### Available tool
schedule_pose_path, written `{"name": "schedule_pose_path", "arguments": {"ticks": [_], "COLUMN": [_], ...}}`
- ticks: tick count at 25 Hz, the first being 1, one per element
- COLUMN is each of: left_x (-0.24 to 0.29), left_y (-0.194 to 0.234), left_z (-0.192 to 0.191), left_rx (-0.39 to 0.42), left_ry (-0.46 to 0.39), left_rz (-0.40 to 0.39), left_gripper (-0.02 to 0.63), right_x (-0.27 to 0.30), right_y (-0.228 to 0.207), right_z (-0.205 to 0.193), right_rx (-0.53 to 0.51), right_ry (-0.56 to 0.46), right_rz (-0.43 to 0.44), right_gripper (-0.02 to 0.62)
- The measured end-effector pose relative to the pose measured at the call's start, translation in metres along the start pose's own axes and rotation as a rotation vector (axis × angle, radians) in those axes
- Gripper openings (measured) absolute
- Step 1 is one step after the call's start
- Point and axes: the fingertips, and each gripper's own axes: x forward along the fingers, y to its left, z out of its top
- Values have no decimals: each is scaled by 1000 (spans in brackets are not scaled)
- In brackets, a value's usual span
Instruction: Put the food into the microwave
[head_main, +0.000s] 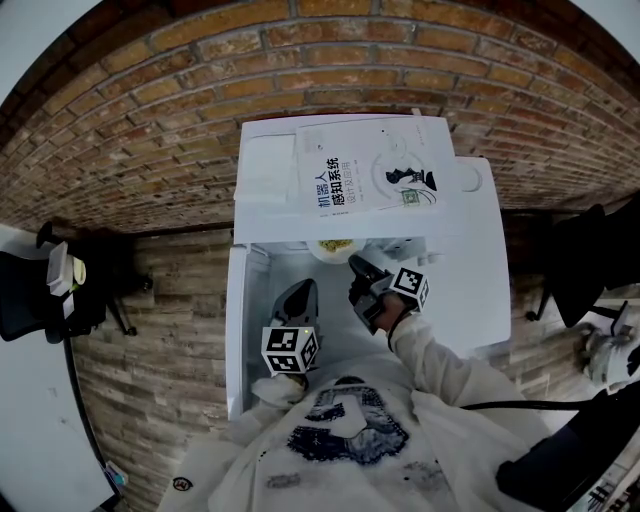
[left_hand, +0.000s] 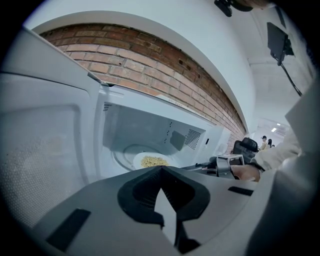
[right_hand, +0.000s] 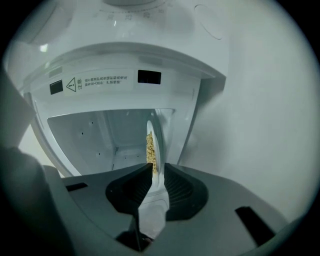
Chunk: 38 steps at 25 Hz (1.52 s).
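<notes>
A brick wall backs the white microwave, which has a book lying flat on its top. Its door is swung wide to the left, leaving the cavity clear for reaching in. The right gripper reaches through the front edge of the opening. Its jaws are closed on the near rim of the plate, a hold that keeps the fingers off the food. The food is a yellowish heap on the plate's middle. The left gripper view shows the plate level over the turntable, about at its centre. Whether it already rests there or hangs just above, I cannot tell. The left gripper hangs outside, near the door side of the opening, jaws together on nothing. It is probably kept back so it does not crowd the opening, and is well placed to push the door closed afterwards. The placing looks nearly done, with only the release left.
</notes>
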Motion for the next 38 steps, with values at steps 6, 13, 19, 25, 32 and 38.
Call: {"name": "schedule_pose_path", "arguments": {"ticks": [6, 13, 19, 25, 32, 38], "left_x": [0, -2, -2, -3, -3, -1], "left_y": [0, -1, 0, 2, 5, 8], "left_z": [-4, -6, -7, -8, -8, -9], "left_rx": [2, 4, -5, -6, -12, -14], "left_ry": [11, 16, 22, 20, 30, 38], "left_rz": [-2, -5, 4, 9, 15, 16], "left_gripper": [8, 8, 8, 8, 8, 8], "right_x": [-2, -2, 2, 11, 23, 33], "right_y": [4, 3, 3, 6, 3, 7], "right_z": [-3, 0, 1, 1, 6, 5], "right_rx": [-14, -34, -41, -44, -40, -37], "right_ry": [18, 11, 22, 27, 17, 9], "right_rz": [21, 13, 15, 18, 21, 30], "right_gripper": [75, 33, 26, 26, 26, 26]}}
